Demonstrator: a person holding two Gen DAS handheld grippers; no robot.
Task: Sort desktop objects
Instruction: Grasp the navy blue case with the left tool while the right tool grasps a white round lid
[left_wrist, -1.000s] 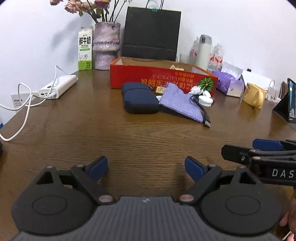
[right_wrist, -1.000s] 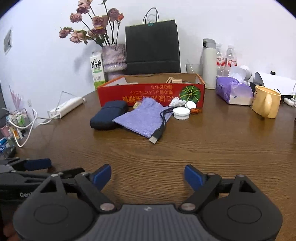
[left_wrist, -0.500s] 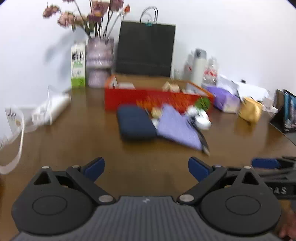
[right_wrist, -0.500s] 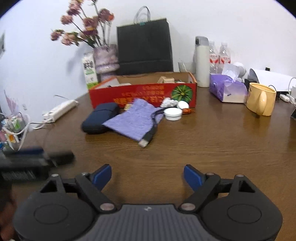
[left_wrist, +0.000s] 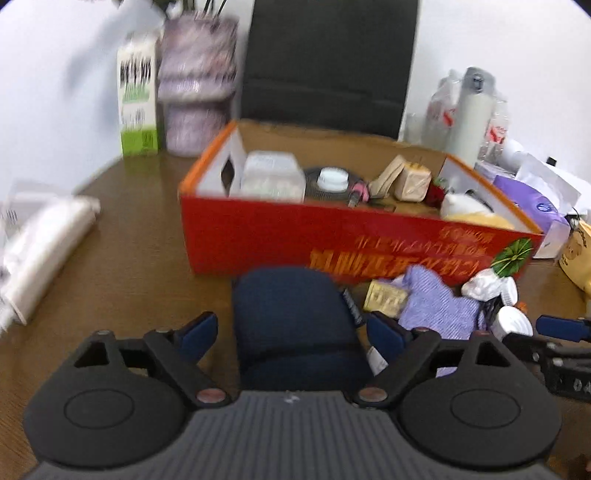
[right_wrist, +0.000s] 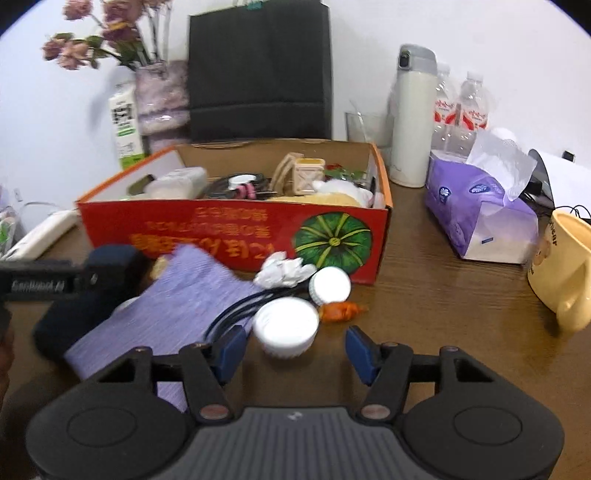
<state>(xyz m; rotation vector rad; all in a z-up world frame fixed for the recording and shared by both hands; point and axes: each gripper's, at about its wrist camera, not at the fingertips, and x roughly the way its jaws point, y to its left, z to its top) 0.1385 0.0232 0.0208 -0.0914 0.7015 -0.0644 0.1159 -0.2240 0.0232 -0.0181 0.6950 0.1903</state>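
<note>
Both grippers straddle loose items lying on the table (right_wrist: 443, 295) in front of the red box (left_wrist: 258, 236), evidently to lift them in. The left gripper (left_wrist: 291, 332) is closing, its fingers either side of the navy pouch (left_wrist: 295, 317), not yet pressing. The right gripper (right_wrist: 291, 349) is closing around the white jar (right_wrist: 285, 326), pads apart from it. The box already holds a clear plastic container (left_wrist: 271, 177), a coiled cable and wooden blocks (right_wrist: 308, 175).

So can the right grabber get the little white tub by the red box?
Probably yes. The white tub sits just ahead of the right gripper, whose jaws are closing but not touching it. Only the black cable lies close on its left.
</note>
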